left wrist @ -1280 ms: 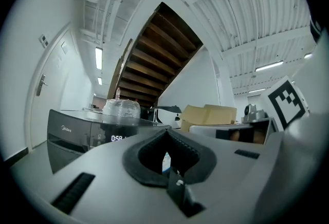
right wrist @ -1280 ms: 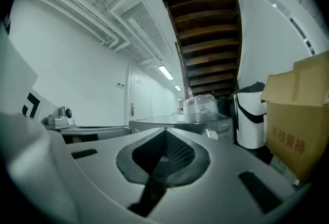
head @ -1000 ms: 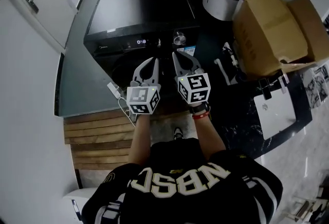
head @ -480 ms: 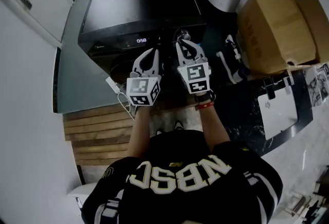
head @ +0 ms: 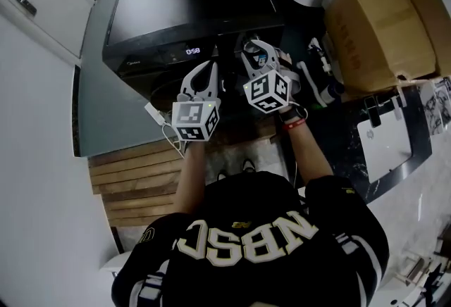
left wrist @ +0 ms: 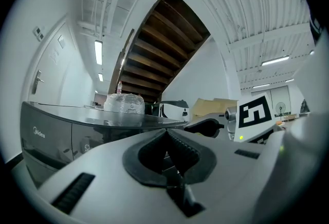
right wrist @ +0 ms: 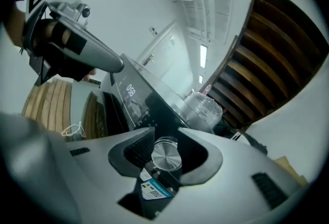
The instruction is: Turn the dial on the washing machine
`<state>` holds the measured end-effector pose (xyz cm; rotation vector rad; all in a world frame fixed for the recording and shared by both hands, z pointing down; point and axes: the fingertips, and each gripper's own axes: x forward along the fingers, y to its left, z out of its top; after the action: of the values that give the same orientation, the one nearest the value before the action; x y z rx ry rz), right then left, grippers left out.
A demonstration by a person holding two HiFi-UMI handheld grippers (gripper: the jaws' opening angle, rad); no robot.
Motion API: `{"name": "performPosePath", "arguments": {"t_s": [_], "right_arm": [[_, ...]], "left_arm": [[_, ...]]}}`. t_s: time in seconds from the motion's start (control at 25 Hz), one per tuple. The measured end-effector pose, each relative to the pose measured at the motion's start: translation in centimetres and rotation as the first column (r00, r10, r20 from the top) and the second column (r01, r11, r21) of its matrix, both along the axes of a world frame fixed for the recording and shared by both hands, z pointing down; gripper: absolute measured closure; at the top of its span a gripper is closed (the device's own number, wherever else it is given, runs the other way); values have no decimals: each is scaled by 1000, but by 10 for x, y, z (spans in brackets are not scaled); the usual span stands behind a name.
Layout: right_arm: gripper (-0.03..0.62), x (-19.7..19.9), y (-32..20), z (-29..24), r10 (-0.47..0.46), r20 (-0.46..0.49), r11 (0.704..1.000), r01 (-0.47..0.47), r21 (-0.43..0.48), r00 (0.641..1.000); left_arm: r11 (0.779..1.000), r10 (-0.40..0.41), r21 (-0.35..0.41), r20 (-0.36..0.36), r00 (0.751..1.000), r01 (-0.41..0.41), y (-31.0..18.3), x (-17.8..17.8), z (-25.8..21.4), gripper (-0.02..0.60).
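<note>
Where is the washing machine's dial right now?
In the right gripper view, the dial sits between the right gripper's jaws, which have just been opening, near the lit display.

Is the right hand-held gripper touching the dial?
Cannot tell. In the right gripper view the right hand-held gripper, jaws just opening, straddles the dial; a gap shows on one side only.

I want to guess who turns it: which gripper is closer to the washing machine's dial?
Right. The right gripper has the dial between its jaws, which have just been opening; the left gripper is off to the dial's left, shut.
</note>
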<state>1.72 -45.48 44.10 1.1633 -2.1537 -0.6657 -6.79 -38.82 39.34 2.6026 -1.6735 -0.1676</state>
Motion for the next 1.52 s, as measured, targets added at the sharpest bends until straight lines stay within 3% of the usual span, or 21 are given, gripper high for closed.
{"name": "performPosePath", "arguments": {"t_s": [0.24, 0.4, 0.56, 1.0, 1.2, 1.32, 1.44, 1.52], "right_arm": [[377, -2, -8, 22, -30, -265, 998, 43, 44, 964], [335, -1, -13, 36, -32, -461, 992, 83, 91, 887], [310, 2, -22, 45, 2, -591, 984, 105, 147, 807], [313, -4, -27, 48, 21, -680, 963, 167, 210, 733], [326, -5, -28, 50, 38, -675, 948, 188, 258, 737], [327, -8, -26, 51, 26, -651, 951, 181, 249, 759], [329, -2, -31, 52, 65, -663, 944, 170, 283, 746], [329, -1, -32, 51, 69, -649, 943, 163, 290, 758]], "left_arm": [[1000, 25, -8, 12, 1000, -24, 1, 4, 6, 568], [1000, 24, -8, 16, 1000, -24, 4, 2, 8, 568], [1000, 20, 3, 23, 1000, -20, 6, 0, 5, 568], [1000, -3, -8, 28, 1000, 4, 3, -10, 12, 568], [1000, -11, -8, 24, 1000, 11, 0, -12, 11, 568], [1000, -11, -13, 24, 1000, 11, 0, -12, 13, 568], [1000, -14, -19, 24, 1000, 15, 1, -13, 16, 568], [1000, -17, -21, 25, 1000, 17, 1, -13, 17, 568]]}}
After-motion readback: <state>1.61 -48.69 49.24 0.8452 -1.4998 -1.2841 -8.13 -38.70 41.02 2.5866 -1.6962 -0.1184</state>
